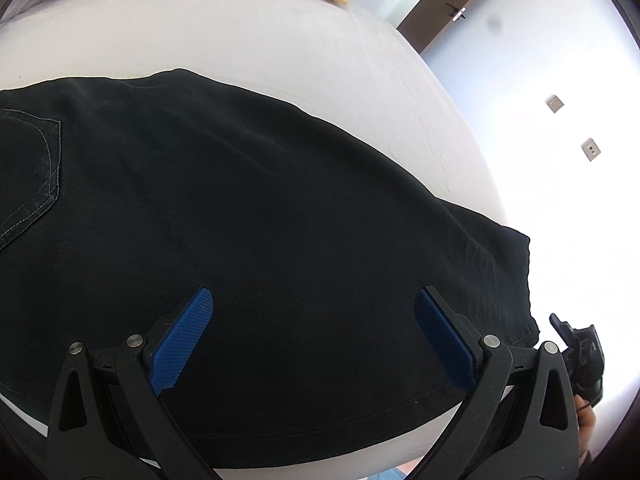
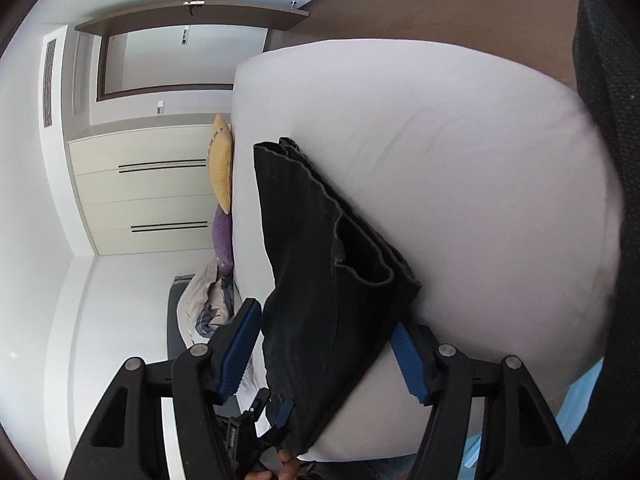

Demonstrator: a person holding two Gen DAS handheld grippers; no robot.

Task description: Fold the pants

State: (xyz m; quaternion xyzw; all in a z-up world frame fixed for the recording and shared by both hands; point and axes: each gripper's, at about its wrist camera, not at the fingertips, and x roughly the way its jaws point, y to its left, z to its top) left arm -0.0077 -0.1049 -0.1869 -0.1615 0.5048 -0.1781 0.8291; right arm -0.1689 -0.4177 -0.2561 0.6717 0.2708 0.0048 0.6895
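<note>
The left gripper [image 1: 313,308] hovered wide open over the black pants [image 1: 248,240], clamping nothing. The right gripper [image 2: 326,338] also stood open, cloth between its pads but unpinched. The folded pants lay at the near edge of the white bed [image 1: 240,40]; overhanging cloth could slip off, undoing the fold.

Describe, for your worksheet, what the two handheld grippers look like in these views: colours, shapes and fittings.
Both are alike. The left gripper and the right gripper each have two black plastic arms with triangular cut-outs, joined by round silver pivot pins. Each finger carries a long blue pad with a fine ribbed texture. No cables or sleeves show.
</note>
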